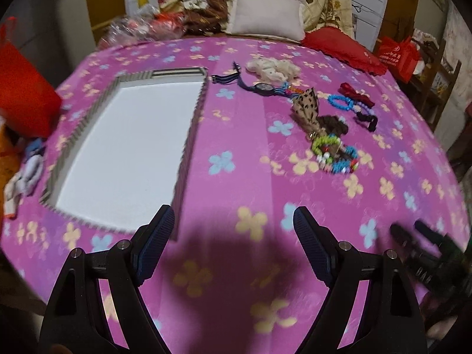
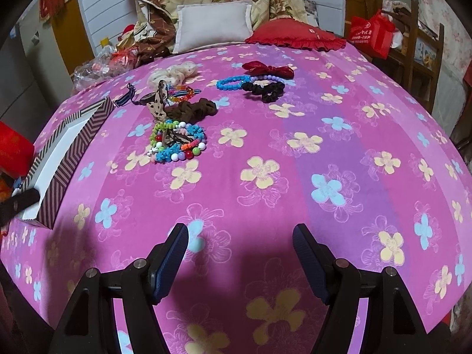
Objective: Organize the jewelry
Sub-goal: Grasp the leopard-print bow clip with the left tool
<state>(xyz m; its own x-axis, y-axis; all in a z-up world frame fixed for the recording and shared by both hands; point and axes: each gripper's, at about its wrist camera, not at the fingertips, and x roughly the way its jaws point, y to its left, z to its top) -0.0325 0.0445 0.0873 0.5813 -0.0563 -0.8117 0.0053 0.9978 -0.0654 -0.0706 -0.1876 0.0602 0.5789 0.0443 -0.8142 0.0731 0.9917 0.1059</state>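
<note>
Both tools, left tool (image 1: 234, 227) and right tool (image 2: 240, 243), gape empty above the bedspread (image 2: 324, 147). Risk: tangled bead bracelets (image 2: 177, 143) lifting together, missing the striped box (image 1: 126, 153).

bare bedspread (image 2: 324, 153) right of the bead pile (image 2: 177, 141); box (image 1: 129, 153) walls off the left.

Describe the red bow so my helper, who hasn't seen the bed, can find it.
On the pink flowered bedspread, look toward the far side near the red pillow. The red bow lies just behind the blue bead bracelet, the only shiny red ribbon piece.
</note>
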